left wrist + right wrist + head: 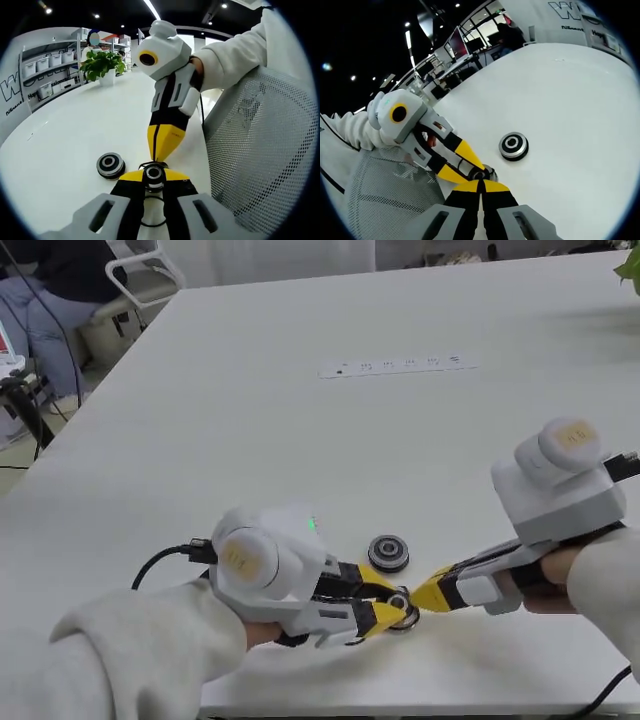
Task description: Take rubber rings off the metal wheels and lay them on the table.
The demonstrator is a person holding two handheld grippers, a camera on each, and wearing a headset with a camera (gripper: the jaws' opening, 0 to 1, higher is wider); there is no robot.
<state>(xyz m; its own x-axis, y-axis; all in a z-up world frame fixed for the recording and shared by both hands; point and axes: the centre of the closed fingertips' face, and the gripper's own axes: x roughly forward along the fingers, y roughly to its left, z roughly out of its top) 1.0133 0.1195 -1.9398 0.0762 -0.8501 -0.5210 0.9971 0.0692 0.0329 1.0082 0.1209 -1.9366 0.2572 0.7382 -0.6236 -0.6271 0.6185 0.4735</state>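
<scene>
Head view fwd/down, gripper views opposed, close

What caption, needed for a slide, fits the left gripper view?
Left gripper clamps a metal wheel as the right gripper meets it tip-first; a second wheel lies on the table.

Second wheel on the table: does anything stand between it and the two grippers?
Nothing visible does. The second wheel lies on bare table just beyond the grippers' tips. The left gripper is shut on the other wheel, with the right gripper's closed tip at it.
</scene>
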